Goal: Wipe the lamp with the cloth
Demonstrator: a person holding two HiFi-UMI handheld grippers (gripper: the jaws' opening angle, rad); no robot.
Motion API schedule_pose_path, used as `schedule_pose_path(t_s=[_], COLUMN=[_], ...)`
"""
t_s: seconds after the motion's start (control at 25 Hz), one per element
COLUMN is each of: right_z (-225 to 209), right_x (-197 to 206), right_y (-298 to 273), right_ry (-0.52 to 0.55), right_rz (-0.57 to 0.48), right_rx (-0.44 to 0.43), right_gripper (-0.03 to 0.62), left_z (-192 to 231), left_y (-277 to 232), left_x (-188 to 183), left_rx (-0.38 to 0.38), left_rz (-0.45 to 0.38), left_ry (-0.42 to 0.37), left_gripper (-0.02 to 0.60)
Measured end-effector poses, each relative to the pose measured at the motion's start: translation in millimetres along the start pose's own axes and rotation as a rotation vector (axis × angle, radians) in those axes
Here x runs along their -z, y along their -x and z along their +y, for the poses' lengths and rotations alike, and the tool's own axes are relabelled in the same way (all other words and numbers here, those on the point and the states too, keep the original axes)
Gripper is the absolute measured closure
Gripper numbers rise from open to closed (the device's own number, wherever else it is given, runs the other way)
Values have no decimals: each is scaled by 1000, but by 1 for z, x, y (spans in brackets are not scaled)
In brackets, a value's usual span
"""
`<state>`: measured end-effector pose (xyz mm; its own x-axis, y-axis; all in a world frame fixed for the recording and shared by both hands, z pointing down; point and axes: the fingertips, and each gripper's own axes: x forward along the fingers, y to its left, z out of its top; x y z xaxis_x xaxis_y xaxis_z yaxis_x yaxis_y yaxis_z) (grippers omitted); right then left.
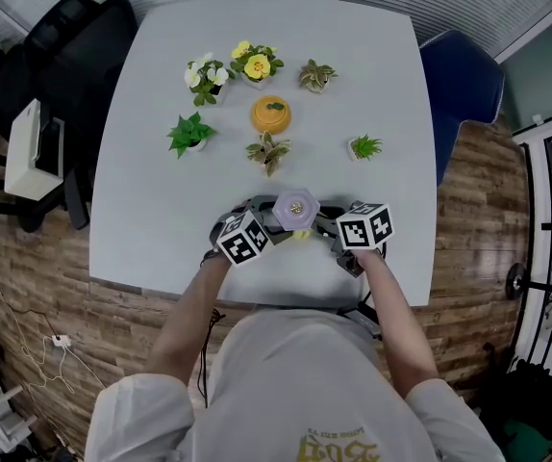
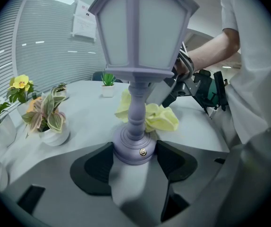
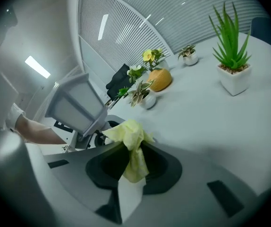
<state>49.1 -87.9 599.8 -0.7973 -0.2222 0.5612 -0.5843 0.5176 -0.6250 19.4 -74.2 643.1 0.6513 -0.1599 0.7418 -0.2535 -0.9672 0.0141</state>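
Right now both hands are set, and as far as I can judge the wiping has barely begun. My left gripper (image 2: 134,151) has its fingers (image 2: 94,167) closed against the round base of the lamp (image 2: 135,74), one on each side, holding it upright near the front edge of the counter (image 1: 161,239). My right gripper (image 3: 133,162) has its fingers (image 3: 160,168) pinched together on the yellow cloth (image 3: 131,143), with a bunch of it sticking out past the tips. In the left gripper view the cloth sits low beside the lamp's stem, just above the base. Whether it presses on the stem I cannot tell. No cloth shows on the shade or the top, so I judge most of the lamp is left to wipe. My forearms reach forward and converge, with the grippers close together on either side of the lamp. The left steadies it and the right points in from the opposite side.
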Motion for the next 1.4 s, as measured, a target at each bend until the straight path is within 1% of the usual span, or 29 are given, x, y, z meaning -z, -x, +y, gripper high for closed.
schedule_pose_path(t_s=[0.16, 0.52, 0.6, 0.88, 1.0, 1.08, 1.16, 1.4], right_z=[-3, -8, -5, 11, 15, 14, 13, 14], right_x=[-8, -12, -14, -24, -36, -42, -42, -40], right_y=[-4, -8, -7, 5, 16, 21, 21, 9], right_ry=[-11, -39, -44, -81, -164, -214, -219, -197], right_rz=[-18, -36, -50, -131, -226, -275, -278, -239], right_rx=[17, 3, -16, -123, -193, -225, -231, -214], right_gripper=[514, 514, 516, 516, 517, 517, 517, 517], left_z=[0, 1, 0, 0, 0, 0, 0, 0], left_y=[0, -1, -1, -1, -1, -2, -1, -1], left_x=[0, 1, 2, 1, 1, 1, 2, 1], left_rx=[1, 2, 1, 2, 1, 2, 3, 2], left_rz=[0, 0, 1, 4, 3, 3, 4, 3], left_ry=[1, 1, 2, 2, 1, 1, 1, 0], left_gripper=[287, 287, 287, 287, 287, 287, 287, 287])
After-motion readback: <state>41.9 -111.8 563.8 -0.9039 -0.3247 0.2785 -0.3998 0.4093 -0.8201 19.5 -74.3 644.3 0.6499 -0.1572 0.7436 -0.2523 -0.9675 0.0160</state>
